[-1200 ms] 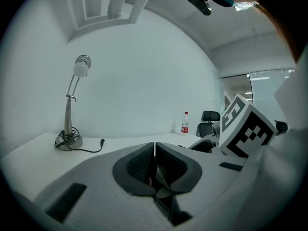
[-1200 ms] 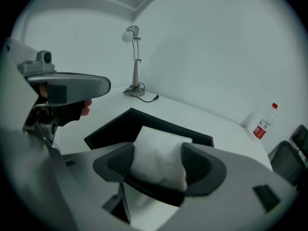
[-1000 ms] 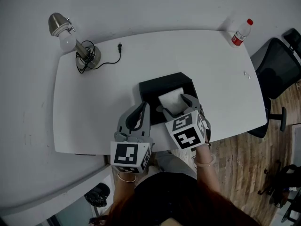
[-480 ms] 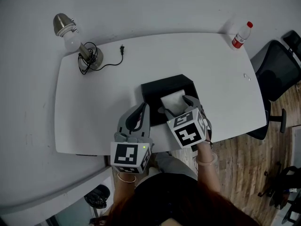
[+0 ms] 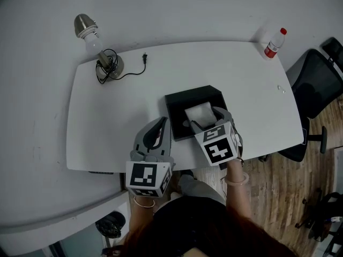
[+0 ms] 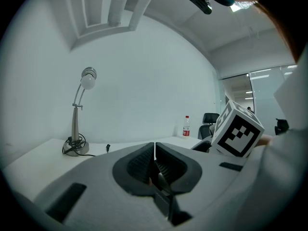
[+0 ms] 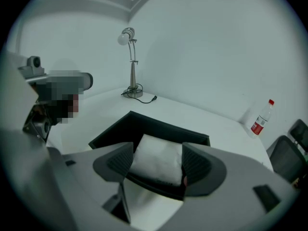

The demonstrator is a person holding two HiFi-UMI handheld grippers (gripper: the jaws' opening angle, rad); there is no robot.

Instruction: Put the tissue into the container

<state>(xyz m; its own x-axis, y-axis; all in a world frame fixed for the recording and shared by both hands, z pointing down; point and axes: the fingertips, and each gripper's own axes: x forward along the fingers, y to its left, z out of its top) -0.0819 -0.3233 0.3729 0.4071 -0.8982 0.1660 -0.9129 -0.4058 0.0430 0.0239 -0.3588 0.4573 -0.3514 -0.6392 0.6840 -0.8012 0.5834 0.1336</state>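
Observation:
A white folded tissue [image 5: 201,113] [image 7: 156,158] sits low inside the black open container [image 5: 182,98] [image 7: 144,124] near the table's front edge. My right gripper [image 5: 206,119] [image 7: 158,160] reaches over the container's near wall, its jaws set wide and pressed on the tissue's two sides. My left gripper [image 5: 161,123] [image 6: 154,148] hangs just left of the container, above the table's front edge. Its jaws are shut together with nothing between them.
A desk lamp [image 5: 99,47] with a coiled cord and loose plug [image 5: 143,57] stands at the white table's [image 5: 118,122] back left. A red-capped bottle [image 5: 273,43] stands at the back right corner. A black office chair [image 5: 316,84] is beyond the right edge.
My right gripper has carried the tissue a little further in over the container. The left gripper has stayed where it was. The head view has shifted slightly.

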